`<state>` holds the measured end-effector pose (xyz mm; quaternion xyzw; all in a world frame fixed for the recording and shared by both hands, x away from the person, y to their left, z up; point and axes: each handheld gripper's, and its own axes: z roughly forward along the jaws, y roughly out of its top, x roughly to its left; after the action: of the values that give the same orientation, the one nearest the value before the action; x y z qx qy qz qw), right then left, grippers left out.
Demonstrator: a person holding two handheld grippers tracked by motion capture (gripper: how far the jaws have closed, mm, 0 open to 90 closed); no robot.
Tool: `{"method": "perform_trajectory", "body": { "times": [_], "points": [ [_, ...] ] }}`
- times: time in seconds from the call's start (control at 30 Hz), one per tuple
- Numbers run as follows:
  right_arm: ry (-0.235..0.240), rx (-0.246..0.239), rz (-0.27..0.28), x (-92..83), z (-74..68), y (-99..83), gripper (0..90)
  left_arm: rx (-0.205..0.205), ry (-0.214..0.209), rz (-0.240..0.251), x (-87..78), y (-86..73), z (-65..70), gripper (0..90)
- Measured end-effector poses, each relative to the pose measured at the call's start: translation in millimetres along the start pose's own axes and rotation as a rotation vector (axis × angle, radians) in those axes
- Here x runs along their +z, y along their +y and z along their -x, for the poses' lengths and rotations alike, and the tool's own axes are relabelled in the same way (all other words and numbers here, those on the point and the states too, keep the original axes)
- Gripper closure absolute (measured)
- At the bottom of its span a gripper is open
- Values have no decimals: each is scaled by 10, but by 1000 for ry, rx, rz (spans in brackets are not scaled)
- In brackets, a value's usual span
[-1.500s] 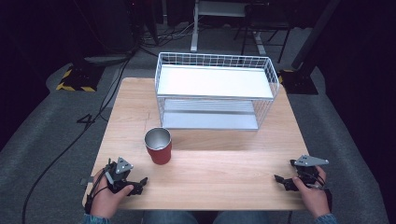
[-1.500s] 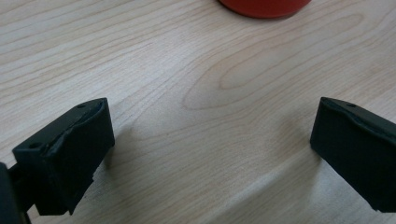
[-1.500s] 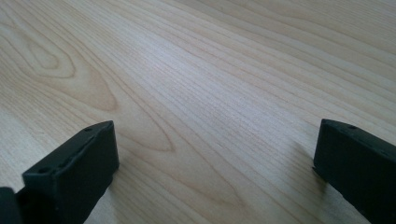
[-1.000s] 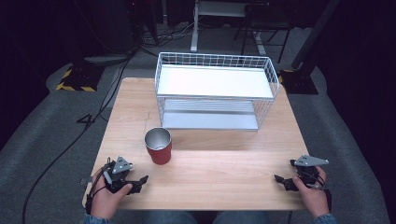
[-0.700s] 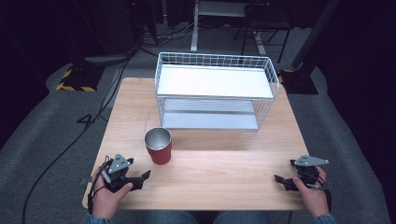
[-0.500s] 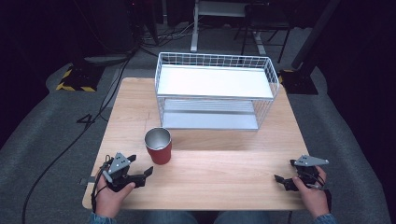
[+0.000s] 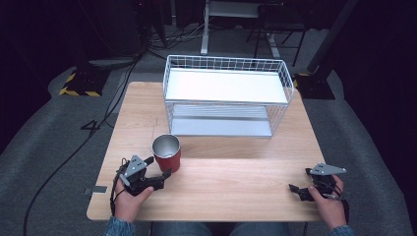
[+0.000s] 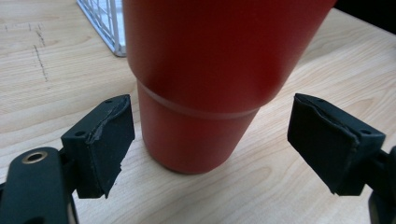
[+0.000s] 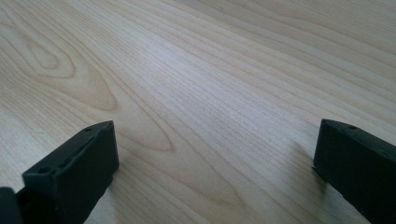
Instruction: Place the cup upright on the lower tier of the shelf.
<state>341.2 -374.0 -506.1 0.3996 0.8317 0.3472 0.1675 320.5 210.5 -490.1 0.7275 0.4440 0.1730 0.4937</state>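
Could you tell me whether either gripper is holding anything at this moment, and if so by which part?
Nothing is held. The left gripper is open, its jaws on either side of the red cup without touching it; the right gripper is open over bare table.

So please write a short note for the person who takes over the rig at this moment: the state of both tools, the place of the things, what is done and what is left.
Left tool: open, jaws on either side of the red cup, not gripping it.
Right tool: open, holding nothing, low over the table at the near right corner.
The cup stands upright on the table, in front of the white wire rack near its left end.
Done: left tool lined up on the cup.
Left: probably close on the cup and lift it; nothing is grasped yet.
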Motion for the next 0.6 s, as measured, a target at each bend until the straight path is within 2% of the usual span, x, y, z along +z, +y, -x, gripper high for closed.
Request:
{"method": "perform_trajectory", "body": {
  "times": [0.07,0.47,0.53,0.6],
  "points": [
    [0,0,0,0,0,0,3,2,5,-17,62,22,9,156],
    [0,0,0,0,0,0,3,-14,48,-49,277,84,24,128],
    [0,-1,-1,-1,1,0,3,-1,61,-58,328,95,21,127],
    [0,0,0,0,0,0,3,-5,60,-62,351,98,21,119]
  ]
}}
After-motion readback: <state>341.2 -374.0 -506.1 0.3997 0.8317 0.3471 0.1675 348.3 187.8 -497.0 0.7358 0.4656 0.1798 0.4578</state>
